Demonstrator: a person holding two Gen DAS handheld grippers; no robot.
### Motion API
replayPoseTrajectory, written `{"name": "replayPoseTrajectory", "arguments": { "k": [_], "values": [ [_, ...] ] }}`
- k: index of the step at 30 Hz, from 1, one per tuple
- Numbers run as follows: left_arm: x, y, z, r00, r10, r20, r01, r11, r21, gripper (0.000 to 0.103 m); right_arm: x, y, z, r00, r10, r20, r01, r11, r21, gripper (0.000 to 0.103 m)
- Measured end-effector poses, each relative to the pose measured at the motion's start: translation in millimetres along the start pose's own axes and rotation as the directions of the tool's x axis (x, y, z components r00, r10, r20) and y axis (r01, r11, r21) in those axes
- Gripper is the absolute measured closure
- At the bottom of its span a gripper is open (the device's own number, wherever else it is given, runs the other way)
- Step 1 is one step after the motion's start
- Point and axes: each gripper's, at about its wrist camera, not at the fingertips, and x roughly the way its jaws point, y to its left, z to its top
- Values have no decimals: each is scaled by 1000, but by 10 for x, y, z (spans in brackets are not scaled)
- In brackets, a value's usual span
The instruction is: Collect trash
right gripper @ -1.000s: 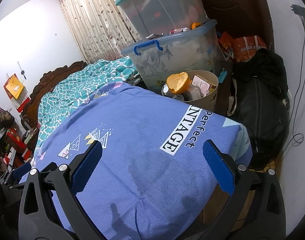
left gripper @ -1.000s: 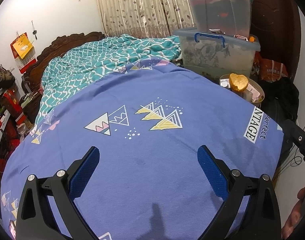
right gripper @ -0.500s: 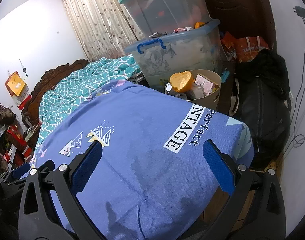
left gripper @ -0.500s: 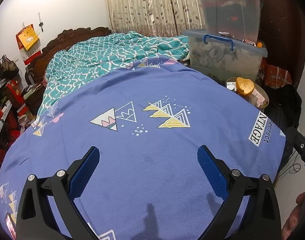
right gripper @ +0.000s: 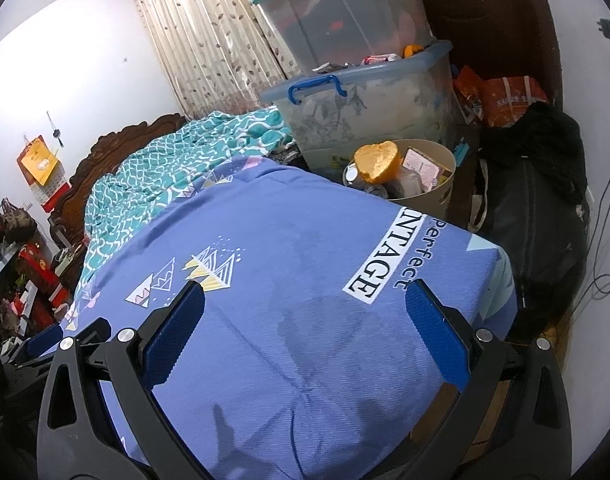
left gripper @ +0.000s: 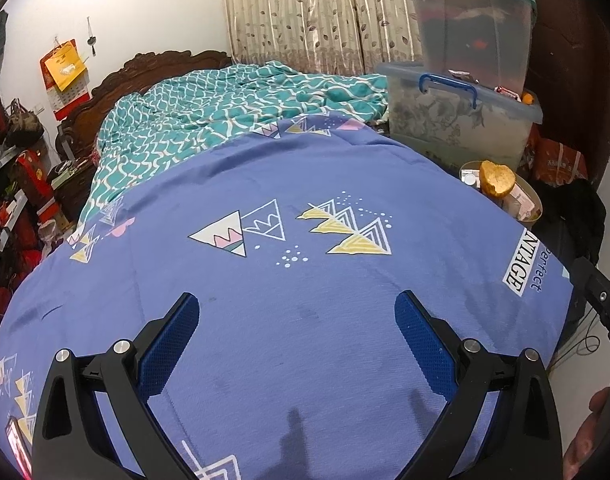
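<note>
Beige trash bin [right gripper: 445, 196] well beyond parted jaws

Both wrist views look forward and down along their wide-spread fingers, close above the blue bedspread [left gripper: 305, 280]. The 2 share the beige bin [right gripper: 429, 190] ahead, nearer in the right view, perhaps angled rightward.
</note>
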Motion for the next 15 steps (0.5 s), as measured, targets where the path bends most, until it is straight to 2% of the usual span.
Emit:
{"name": "replayPoseTrajectory", "arguments": {
  "k": [15],
  "values": [
    [16,118,-63,1000,18,-11,-18,1000,-26,9,29,186,-19,999,44,-3,-44,998,-41,4]
  ]
}}
